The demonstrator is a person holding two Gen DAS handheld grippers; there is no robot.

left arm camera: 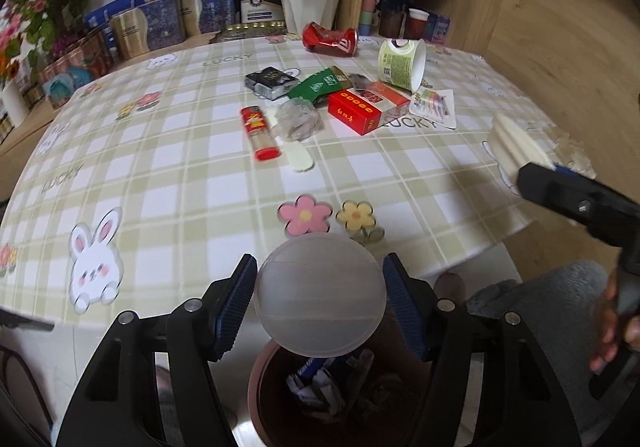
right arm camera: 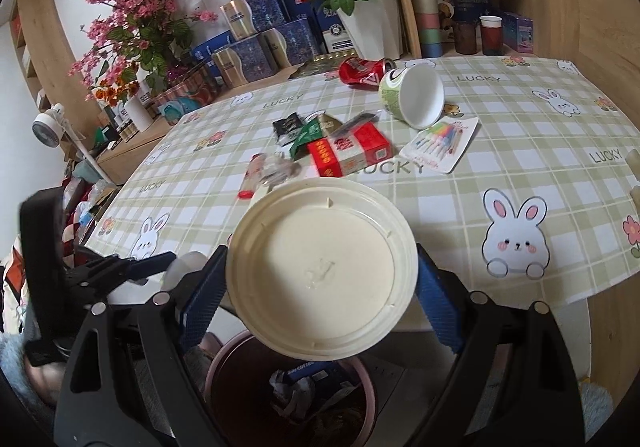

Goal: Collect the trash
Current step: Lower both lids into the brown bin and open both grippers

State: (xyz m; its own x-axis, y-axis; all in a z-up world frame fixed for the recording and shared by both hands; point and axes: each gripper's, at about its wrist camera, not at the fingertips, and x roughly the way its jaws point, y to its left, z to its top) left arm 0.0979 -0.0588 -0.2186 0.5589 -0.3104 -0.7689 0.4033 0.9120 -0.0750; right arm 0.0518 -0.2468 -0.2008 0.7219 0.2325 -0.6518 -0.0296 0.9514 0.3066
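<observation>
The left claw point(left arm camera: 320, 305) pinches a frosted translucent cup point(left arm camera: 320, 295) between its blue pads, held past the worktop edge, right above the dark red bin point(left arm camera: 264, 399) on the floor. The right claw point(right arm camera: 320, 283) grips a cream plastic lid point(right arm camera: 322, 267) across its rim, jaws spread wide around it, also hanging over the bin.

The bin already holds crumpled wrappers and a blue packet, so part of the job looks done, and these two pieces seem ready to be dropped in.

A good deal is left on the checked worktop point(left arm camera: 160, 183): a crushed red can point(left arm camera: 330, 39) at the far edge, a green paper cup point(left arm camera: 402, 63) lying on its side, a red carton point(left arm camera: 366, 107), a green sachet point(left arm camera: 320, 85), a black packet point(left arm camera: 272, 81), a crumpled clear wrapper point(left arm camera: 300, 119), a red lighter point(left arm camera: 258, 131) and a card of coloured pens point(left arm camera: 434, 109).

Nothing blocks the bin itself. Behind the litter stand a white flower pot point(left arm camera: 310, 1) and stacked gift boxes point(left arm camera: 168, 15), close to the can.
</observation>
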